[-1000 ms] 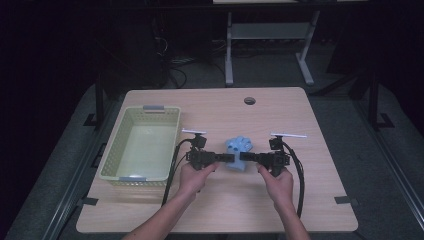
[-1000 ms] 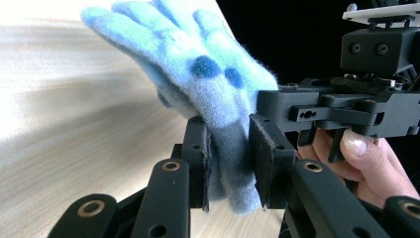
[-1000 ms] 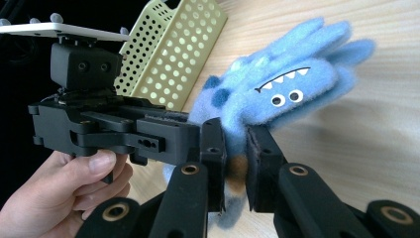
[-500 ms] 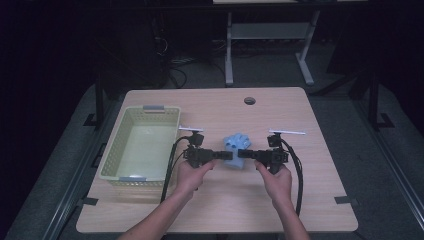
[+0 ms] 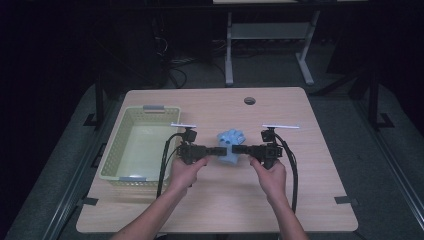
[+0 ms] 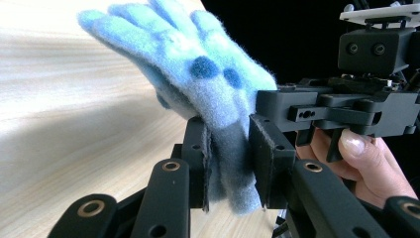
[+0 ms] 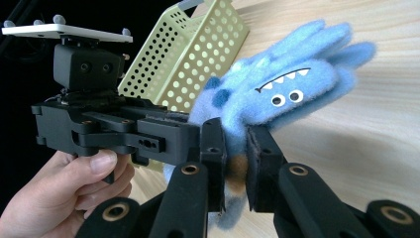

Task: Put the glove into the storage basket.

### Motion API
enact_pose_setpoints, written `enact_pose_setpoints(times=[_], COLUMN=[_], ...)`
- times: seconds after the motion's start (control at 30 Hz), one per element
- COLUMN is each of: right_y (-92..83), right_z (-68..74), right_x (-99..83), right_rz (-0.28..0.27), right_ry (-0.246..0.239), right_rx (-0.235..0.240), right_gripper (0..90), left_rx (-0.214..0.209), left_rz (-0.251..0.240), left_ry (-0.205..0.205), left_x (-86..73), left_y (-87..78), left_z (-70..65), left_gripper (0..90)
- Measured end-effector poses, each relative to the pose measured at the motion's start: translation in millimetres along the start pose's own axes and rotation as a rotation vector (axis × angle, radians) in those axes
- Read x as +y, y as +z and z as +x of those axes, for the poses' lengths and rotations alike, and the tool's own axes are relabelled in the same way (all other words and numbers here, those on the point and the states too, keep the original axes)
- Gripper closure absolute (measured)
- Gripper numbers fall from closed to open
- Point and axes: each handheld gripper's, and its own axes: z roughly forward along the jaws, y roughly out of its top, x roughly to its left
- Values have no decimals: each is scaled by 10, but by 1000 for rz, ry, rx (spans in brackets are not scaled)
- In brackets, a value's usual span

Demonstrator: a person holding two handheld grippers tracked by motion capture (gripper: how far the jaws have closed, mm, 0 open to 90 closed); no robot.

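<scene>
A fluffy light-blue monster glove with dark blue spots, googly eyes and a toothy mouth hangs just above the table between both grippers. My left gripper is shut on its cuff from the left; the left gripper view shows the glove pinched between the jaws of this gripper. My right gripper is shut on the same cuff from the right, and in the right gripper view the glove rises from this gripper with its face toward the camera.
A pale green perforated basket sits on the left side of the wooden table; the basket also stands behind the left gripper in the right gripper view. A cable hole lies near the far edge. A dark floor surrounds the table.
</scene>
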Motion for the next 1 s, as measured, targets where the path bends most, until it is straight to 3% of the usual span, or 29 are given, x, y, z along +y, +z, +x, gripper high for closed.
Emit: enact_pose_setpoints(times=[0.43,1.0], right_y=[94,308], right_z=[138,377], right_x=[107,292], right_rz=[10,30], right_ry=[-27,-62], right_rx=[9,37], right_gripper=[801,800], left_rx=[1,14], left_rz=[-23,-60], left_ry=[-7,-12], left_x=[60,172], left_y=[-172,-516], left_z=[3,32], left_gripper=[700,699])
